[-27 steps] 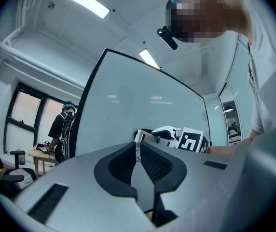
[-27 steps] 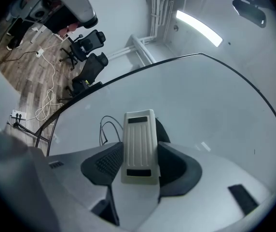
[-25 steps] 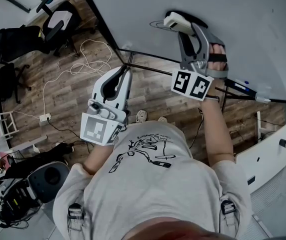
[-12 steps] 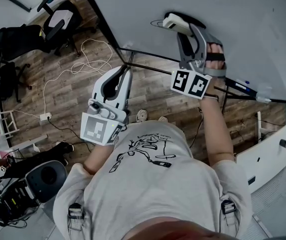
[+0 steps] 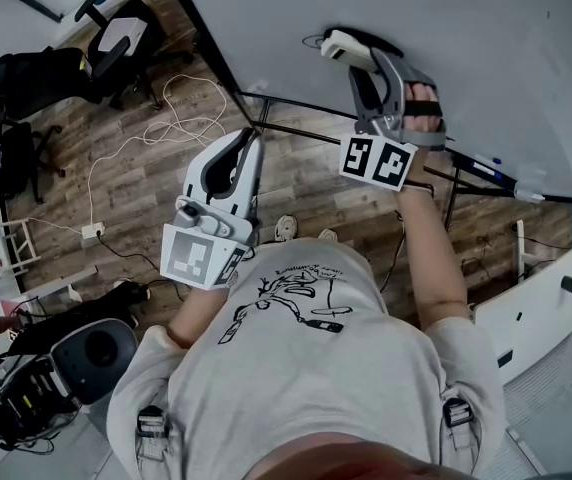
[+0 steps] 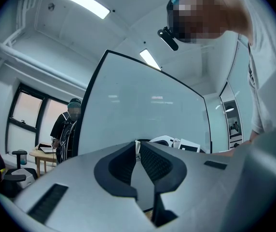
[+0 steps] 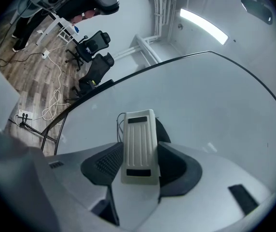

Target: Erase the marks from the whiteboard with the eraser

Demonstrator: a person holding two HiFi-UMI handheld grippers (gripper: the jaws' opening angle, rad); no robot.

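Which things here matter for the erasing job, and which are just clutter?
In the job:
- eraser, clamped in the right gripper
- whiteboard
- thin pen mark beside the eraser

Just lying about:
- left gripper, shut on nothing
- office chairs
- floor cables
- power strip

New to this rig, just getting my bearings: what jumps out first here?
The right gripper clamps a white eraser, held against the big whiteboard next to a thin dark mark. The left gripper hangs lower, away from the board, jaws together on nothing.
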